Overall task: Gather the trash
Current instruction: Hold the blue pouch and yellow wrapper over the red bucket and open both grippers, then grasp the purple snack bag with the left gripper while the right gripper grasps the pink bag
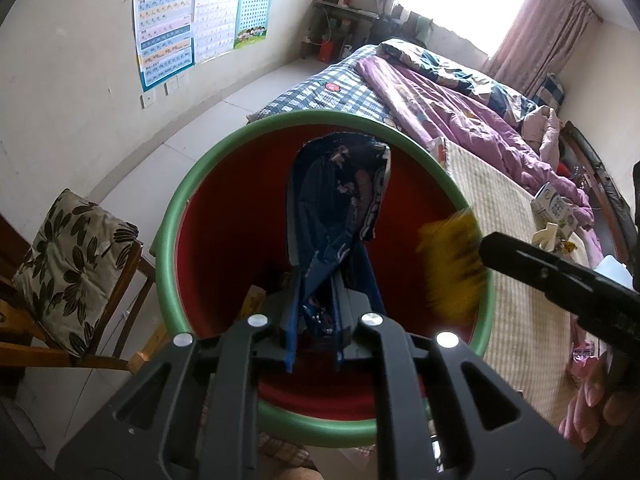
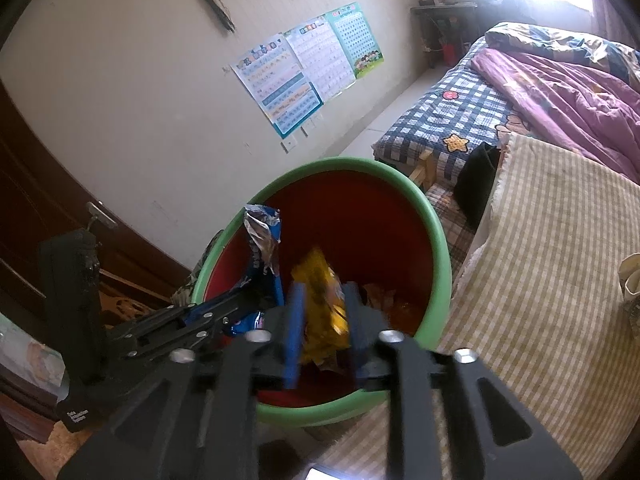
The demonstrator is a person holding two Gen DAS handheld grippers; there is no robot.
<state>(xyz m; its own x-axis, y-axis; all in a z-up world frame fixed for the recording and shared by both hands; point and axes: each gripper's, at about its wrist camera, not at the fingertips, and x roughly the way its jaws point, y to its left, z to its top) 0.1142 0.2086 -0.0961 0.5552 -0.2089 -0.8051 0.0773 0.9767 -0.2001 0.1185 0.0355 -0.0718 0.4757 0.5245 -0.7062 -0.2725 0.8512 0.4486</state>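
A red bin with a green rim [image 1: 188, 196] stands by the bed; it also shows in the right wrist view [image 2: 440, 240]. My left gripper [image 1: 316, 312] is shut on a dark blue snack wrapper [image 1: 336, 208] and holds it over the bin's mouth; the wrapper also shows in the right wrist view [image 2: 262, 240]. My right gripper [image 2: 322, 320] is over the bin with a yellow wrapper [image 2: 324, 300] between its fingers; the wrapper looks blurred. It also shows in the left wrist view [image 1: 452, 264]. Other trash lies at the bin's bottom [image 2: 392, 300].
A bed with a striped mat [image 2: 552, 264], a checked sheet and a purple quilt [image 1: 452, 120] lies right of the bin. A carton [image 1: 554, 208] and small items sit on the mat. A cushioned wooden chair [image 1: 72, 264] stands left. Posters hang on the wall [image 1: 188, 24].
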